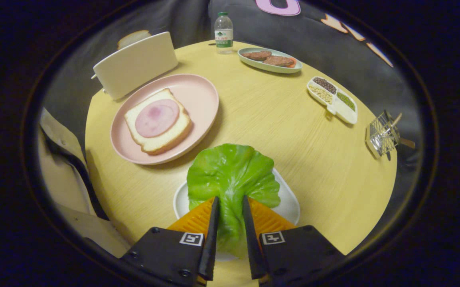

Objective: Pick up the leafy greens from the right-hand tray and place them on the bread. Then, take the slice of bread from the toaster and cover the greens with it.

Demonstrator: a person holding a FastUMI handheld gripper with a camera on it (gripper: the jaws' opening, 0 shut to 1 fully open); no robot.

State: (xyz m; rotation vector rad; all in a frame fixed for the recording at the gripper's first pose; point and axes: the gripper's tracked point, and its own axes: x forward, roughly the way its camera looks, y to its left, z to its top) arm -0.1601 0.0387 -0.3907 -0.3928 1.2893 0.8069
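A green leaf (231, 175) fans out above a white tray (289, 205) on the round wooden table. My gripper (230, 203) is shut on the leaf's stem, both fingers pressing on it. Beyond and to the left, a pink plate (202, 95) carries a slice of bread (172, 137) topped with a round of ham (156, 118). Behind that plate stands a white toaster (136, 65) with a second slice of bread (133, 38) poking out of its top.
A water bottle (224, 32) stands at the table's far side beside a pale green dish (269, 65) with meat patties. A divided white tray of beans (333, 99) and a small wire rack (383, 135) sit to the right. A person's sleeve (60, 159) is at the left.
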